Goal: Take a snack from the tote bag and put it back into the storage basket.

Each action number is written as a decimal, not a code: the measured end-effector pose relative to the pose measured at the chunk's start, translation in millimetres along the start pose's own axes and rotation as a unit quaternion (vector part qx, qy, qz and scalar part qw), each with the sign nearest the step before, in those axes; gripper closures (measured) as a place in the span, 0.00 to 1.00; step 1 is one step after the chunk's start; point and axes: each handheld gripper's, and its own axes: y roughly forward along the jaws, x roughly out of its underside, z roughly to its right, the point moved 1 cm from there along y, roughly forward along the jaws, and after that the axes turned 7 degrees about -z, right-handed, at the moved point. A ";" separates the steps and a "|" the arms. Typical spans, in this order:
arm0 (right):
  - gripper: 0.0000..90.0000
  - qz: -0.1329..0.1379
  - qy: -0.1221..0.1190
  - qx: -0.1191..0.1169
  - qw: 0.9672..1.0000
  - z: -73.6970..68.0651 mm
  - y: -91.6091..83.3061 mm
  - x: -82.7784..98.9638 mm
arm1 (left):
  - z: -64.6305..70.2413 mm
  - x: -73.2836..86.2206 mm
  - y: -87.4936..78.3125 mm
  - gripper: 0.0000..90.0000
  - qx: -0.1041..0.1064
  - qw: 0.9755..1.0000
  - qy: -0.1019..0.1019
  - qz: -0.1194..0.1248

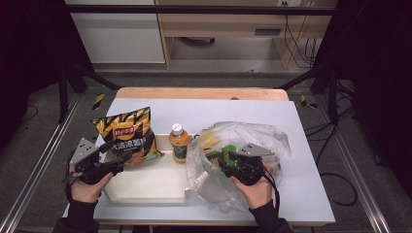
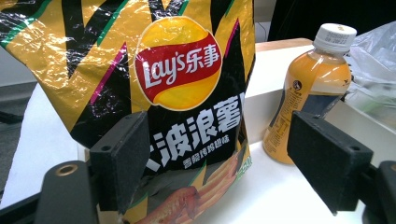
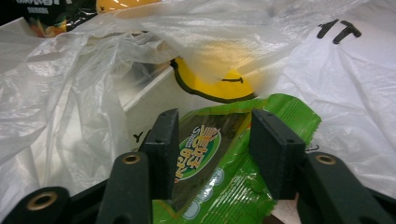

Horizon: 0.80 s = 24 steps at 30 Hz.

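On the white table [image 1: 301, 145], inside a clear plastic bag [image 1: 252, 133] at the right, the right gripper [image 1: 224, 161] is sitting with its 2 black jaws partly apart. A green snack packet [image 3: 219, 163] is lying between them; in the right gripper view the pads are standing just off its 2 edges, though the left pad may be brushing it, hard to tell at this angle. The packet is lying over the bag's crumpled film, and a yellow item with a black edge [image 3: 212, 84] is showing beyond it, blurred through the plastic. Black marks are printed on the bag at upper right in that view.

At the left, the left gripper [image 1: 127, 158] is pointing at a black and gold Lay's chips bag [image 1: 128, 133] standing upright in a shallow white tray [image 1: 145, 187]. In the left gripper view its jaws are standing wide, the left pad overlapping the lower part of the chips bag [image 2: 140, 70], the right pad well clear of it, nothing pinched.

An orange juice bottle [image 1: 179, 143] with a white cap is standing upright in the tray, just right of the chips bag and just left of the plastic bag. In the left gripper view the bottle [image 2: 310, 88] is showing beyond the right pad. Both hands are gripping their tools near the table's front edge.
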 end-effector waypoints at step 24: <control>0.60 -0.018 0.049 0.005 0.999 0.8 12.0 23.3 | 1.1 0.1 0.6 0.23 -0.001 1.000 0.002 -0.002</control>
